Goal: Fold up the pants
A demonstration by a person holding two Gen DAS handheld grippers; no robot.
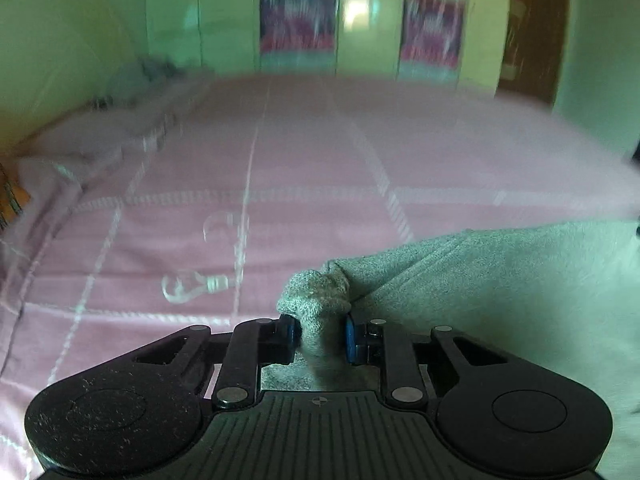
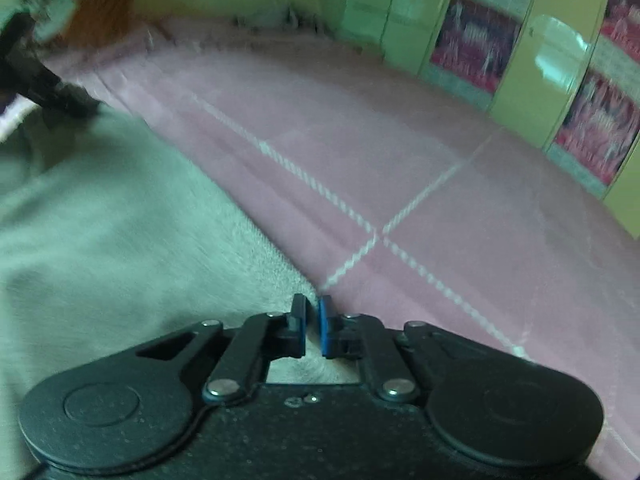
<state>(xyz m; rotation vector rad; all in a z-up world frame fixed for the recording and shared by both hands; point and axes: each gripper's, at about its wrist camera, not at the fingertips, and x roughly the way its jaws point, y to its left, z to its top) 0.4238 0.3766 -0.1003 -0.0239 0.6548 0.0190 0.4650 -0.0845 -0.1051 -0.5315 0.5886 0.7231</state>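
The left gripper (image 1: 319, 334) is clamped on a bunched knob of the grey pants (image 1: 500, 292), the cloth bulging out beyond its blue pads (image 1: 350, 338) and trailing back under the jaws. From that pinch the pants spread away to the right of the left gripper, lying on the pink bed cover (image 1: 280, 152) with its white checked lines. On the bed cover, to the left of the pants' gripped end and apart from it, lies a clear plastic hook (image 1: 188, 286).

In the right wrist view the right gripper (image 2: 313, 326) has its jaws nearly together, only a narrow slit between them, and they sit at the pants' edge with grey cloth showing in the slit and beneath the jaws; it appears to pinch a thin fold of the fabric. The pants lie mostly to the left of the right gripper. Beyond the far side of the bed cover stand green wardrobe doors (image 2: 516, 60) with red patterned panels.
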